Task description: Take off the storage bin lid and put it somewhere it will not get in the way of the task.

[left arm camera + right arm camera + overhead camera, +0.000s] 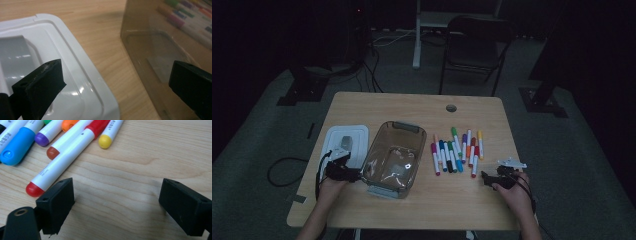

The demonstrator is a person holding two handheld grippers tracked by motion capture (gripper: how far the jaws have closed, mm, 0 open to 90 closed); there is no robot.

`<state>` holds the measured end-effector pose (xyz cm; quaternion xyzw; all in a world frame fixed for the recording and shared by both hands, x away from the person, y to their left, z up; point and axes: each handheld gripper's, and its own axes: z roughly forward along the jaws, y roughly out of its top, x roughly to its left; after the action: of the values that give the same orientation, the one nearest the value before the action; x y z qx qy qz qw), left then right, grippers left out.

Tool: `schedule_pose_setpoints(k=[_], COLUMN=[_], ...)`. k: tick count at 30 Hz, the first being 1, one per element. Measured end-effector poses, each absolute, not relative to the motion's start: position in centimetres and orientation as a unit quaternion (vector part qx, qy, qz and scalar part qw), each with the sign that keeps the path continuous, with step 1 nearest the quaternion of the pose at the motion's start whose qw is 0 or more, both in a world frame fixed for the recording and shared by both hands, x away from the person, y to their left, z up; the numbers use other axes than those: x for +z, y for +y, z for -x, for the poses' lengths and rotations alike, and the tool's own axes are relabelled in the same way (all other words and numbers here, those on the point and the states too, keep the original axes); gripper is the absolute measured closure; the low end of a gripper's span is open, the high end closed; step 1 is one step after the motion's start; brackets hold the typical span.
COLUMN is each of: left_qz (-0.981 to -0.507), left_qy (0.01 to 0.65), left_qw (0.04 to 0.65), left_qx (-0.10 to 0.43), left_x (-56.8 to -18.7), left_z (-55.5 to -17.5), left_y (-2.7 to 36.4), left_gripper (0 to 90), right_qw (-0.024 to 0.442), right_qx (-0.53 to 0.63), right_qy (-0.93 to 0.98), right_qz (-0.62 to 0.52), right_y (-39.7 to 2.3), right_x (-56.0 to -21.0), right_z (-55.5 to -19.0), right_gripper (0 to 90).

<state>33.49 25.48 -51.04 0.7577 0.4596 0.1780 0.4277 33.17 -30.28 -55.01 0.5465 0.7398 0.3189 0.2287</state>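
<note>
Right gripper (116, 202): we see the jaws spread wide over bare wood, nothing between them.
Red marker (62, 161): lies flat, its red tip just beside our right gripper's one jaw; whether they touch, we cannot tell.
Markers (455, 150): a loose row right of the clear box (390, 160), near our right hand.
Left gripper (117, 82): jaws wide apart and empty, one over the white lid (82, 82), the other at the box wall.
Table (412, 105): light wood.

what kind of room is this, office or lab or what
Probably a dim lab or studio set up for recording: a lone wooden table on grey carpet, loose cables, a folding chair and dark stand bases around it.
</note>
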Motion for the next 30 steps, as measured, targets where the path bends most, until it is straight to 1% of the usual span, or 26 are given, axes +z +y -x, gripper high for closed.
schedule_pose_setpoints(k=[2, 6, 13, 17, 20, 30], left_qz=[-0.762, -0.769, -0.773, -0.787, -0.789, -0.803], left_qy=[0.455, 0.445, 0.440, 0.430, 0.429, 0.407], left_qw=[0.428, 0.419, 0.422, 0.407, 0.408, 0.407], left_qx=[0.172, 0.184, 0.174, 0.173, 0.166, 0.155], left_x=[-51.1, -50.8, -51.0, -51.6, -51.8, -52.2], left_z=[-33.2, -32.6, -32.1, -31.9, -32.0, -31.3], left_y=[25.0, 24.1, 23.1, 22.1, 21.9, 19.1], left_gripper=[0.5, 0.6, 0.5, 0.5, 0.5, 0.5], right_qw=[0.226, 0.223, 0.220, 0.217, 0.217, 0.219], right_qx=[0.320, 0.322, 0.324, 0.328, 0.328, 0.326], right_qy=[0.743, 0.747, 0.754, 0.759, 0.760, 0.755], right_qz=[-0.542, -0.537, -0.527, -0.519, -0.518, -0.526], right_y=[-30.3, -30.3, -30.4, -30.5, -30.5, -30.2], right_x=[-55.0, -55.0, -55.0, -55.0, -55.0, -55.0], right_z=[-33.2, -33.3, -33.4, -33.6, -33.6, -33.7], right_gripper=[12.7, 12.7, 12.7, 12.7, 12.7, 12.6])
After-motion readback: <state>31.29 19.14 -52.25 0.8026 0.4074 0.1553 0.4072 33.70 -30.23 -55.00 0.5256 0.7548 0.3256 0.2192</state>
